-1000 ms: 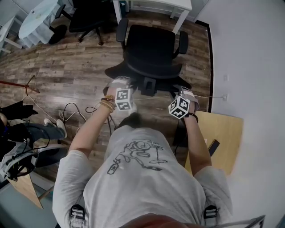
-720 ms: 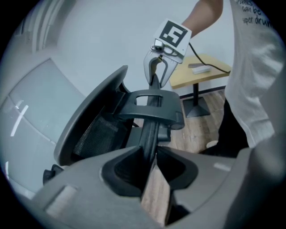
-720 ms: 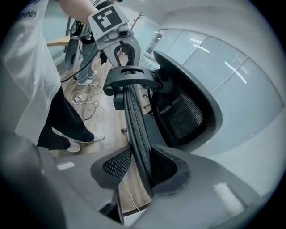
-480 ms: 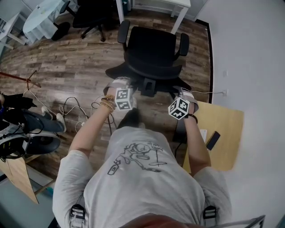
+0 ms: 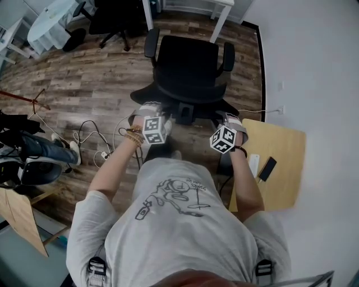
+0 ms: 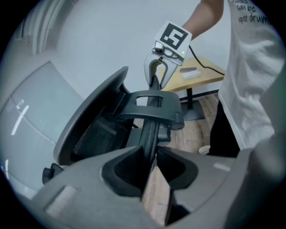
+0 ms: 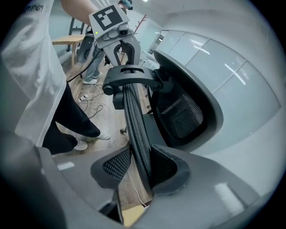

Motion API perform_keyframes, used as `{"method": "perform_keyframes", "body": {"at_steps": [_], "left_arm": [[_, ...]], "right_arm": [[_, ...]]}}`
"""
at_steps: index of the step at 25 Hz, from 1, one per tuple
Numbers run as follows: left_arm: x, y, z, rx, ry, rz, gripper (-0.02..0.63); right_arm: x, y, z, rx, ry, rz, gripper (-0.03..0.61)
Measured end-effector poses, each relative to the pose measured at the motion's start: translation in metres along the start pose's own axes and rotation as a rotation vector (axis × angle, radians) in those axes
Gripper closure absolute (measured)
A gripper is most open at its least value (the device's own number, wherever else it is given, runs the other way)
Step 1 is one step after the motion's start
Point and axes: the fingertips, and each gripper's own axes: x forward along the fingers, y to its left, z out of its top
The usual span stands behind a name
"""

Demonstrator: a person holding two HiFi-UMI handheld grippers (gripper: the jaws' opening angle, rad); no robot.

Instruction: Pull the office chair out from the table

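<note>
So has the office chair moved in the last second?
Yes. The office chair has rolled toward the person, away from the white table at the head view's top.

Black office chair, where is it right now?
In the head view's top middle, the black office chair stands on the wooden floor near the white table, its backrest clamped by the left gripper and right gripper.

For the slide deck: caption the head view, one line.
Top-down: left gripper and right gripper both clamp the backrest of the office chair on a wood floor.
</note>
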Motion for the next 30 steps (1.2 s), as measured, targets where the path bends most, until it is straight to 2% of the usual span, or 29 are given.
{"method": "perform_keyframes", "body": {"at_steps": [7, 20, 30], "left_arm": [[-0.012, -0.026, 0.004, -0.005, 0.005, -0.032, 0.502], [-0.021, -0.061, 0.014, -0.015, 0.007, -0.042, 0.502], [-0.031, -0.066, 0.020, -0.022, -0.007, -0.031, 0.502]], "right_arm": [[-0.017, 0.019, -0.004, -0.002, -0.001, 0.000, 0.436], [-0.034, 0.048, -0.016, -0.004, -0.013, 0.007, 0.436], [-0.040, 0.054, -0.015, -0.010, -0.013, 0.015, 0.436]]}}
